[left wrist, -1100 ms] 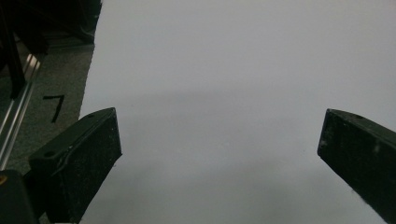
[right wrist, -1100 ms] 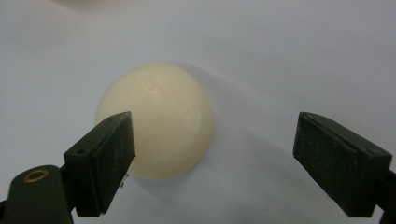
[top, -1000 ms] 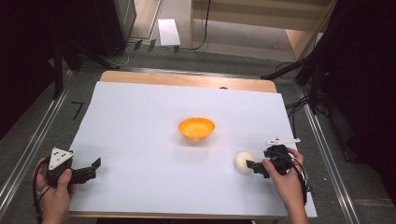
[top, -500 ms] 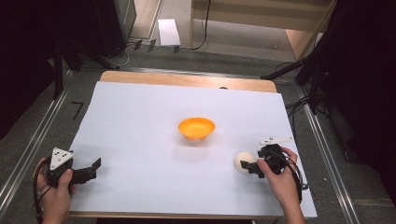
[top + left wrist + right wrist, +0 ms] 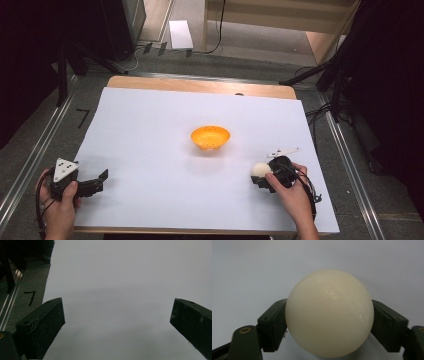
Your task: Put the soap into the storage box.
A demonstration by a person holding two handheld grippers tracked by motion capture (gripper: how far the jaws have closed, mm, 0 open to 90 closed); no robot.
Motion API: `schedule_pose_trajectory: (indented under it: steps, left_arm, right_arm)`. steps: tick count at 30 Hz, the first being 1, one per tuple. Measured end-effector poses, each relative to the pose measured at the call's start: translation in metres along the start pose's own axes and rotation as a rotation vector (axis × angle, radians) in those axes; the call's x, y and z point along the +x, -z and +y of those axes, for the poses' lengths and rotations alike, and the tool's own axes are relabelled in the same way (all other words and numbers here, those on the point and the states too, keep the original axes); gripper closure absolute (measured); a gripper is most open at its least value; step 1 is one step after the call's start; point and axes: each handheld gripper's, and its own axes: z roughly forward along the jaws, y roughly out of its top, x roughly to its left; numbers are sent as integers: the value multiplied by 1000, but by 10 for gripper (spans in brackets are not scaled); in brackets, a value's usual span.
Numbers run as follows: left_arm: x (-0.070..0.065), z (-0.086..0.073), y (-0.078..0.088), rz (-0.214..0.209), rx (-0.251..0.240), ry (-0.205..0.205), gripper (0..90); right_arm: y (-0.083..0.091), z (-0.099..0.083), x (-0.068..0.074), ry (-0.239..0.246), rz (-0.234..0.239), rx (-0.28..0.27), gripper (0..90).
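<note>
Ball (image 5: 329, 313) hides both inner pad faces of right tool (image 5: 329, 325).

Orange bowl (image 5: 210, 136) alone mid-table (image 5: 150, 120)

cream ball (image 5: 329, 313) | clamped between right claw (image 5: 260, 176) jaws | orange bowl (image 5: 210, 137) upright, mid-table

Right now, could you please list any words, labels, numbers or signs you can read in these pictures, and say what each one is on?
"7": a black mark shaped like that digit, or perhaps a corner mark, on the grey floor left of the white table sheet.
No other readable text: the cream ball, the orange bowl, the right gripper and the left gripper carry none.
</note>
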Motion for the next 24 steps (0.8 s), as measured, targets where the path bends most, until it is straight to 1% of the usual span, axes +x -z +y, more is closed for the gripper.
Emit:
schedule_pose_trajectory:
  steps: [1, 6, 9, 15, 22, 24]
  left_arm:
    - [0, 0, 0, -1, 1, -1, 0]
    - [0, 0, 0, 0, 2, -1, 0]
    - [0, 0, 0, 0, 1, 0, 0]
    - [0, 0, 0, -1, 1, 1, 0]
    - [0, 0, 0, 0, 3, 0, 0]
    - [0, 0, 0, -1, 3, 1, 0]
  right_arm:
    - [0, 0, -1, -11, 6, -1, 235]
    - [0, 0, -1, -12, 9, -1, 238]
    - [1, 1, -2, -24, 17, 0, 239]
    - [1, 0, -2, -15, 18, -2, 240]
    - [6, 4, -2, -12, 24, -32, 242]
    - [9, 8, -2, -15, 16, -41, 242]
